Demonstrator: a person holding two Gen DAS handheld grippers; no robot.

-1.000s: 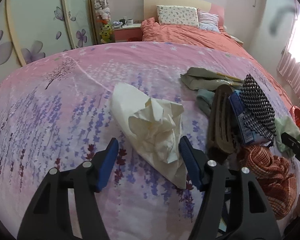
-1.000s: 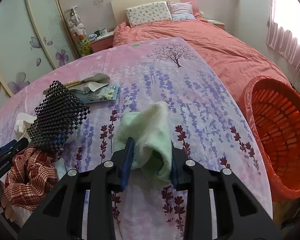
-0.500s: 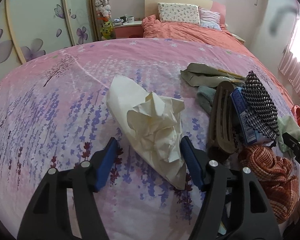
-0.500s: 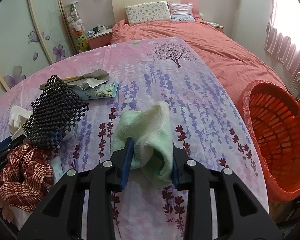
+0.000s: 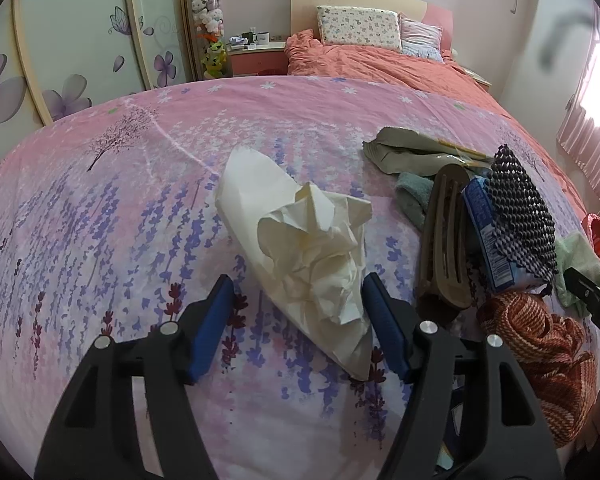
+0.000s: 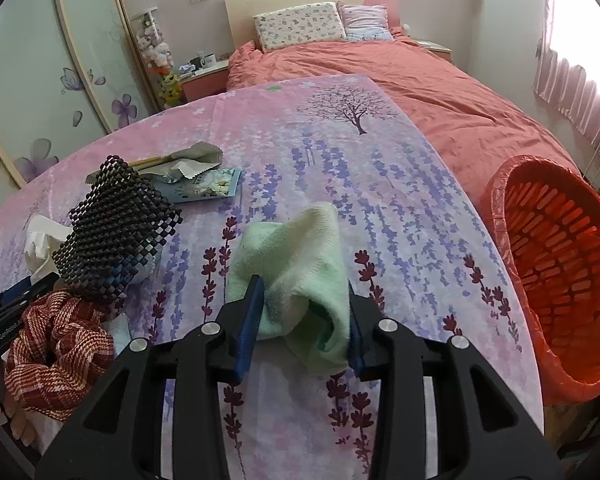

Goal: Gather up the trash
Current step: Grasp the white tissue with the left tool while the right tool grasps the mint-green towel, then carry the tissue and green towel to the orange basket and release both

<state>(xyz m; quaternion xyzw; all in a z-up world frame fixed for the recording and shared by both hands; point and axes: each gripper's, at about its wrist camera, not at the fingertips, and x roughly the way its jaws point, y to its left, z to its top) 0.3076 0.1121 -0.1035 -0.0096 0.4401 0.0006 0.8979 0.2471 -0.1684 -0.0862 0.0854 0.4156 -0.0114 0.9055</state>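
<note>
A crumpled white paper (image 5: 308,248) lies on the pink flowered sheet (image 5: 100,220). My left gripper (image 5: 297,280) stands open around its near end; the right pad brushes the paper and the left pad is well clear of it. In the right wrist view a pale green cloth (image 6: 296,248) rests on the sheet, bunched between the blue pads of my right gripper (image 6: 303,284). Those jaws are opening, and the cloth still touches both pads and drapes over the right one. An orange-red basket (image 6: 556,264) stands just off the sheet's right edge.
Right of the paper sit a brown slotted piece (image 5: 444,248), a blue packet (image 5: 484,232), a black beaded mat (image 5: 520,216), a red plaid cloth (image 5: 540,344), a teal cloth (image 5: 412,196) and a grey wrapper (image 5: 412,148). A bed with an orange quilt (image 6: 440,80) lies beyond.
The right gripper's jaws have spread a little and the green cloth has widened with them. The left gripper still straddles the white paper as before.
</note>
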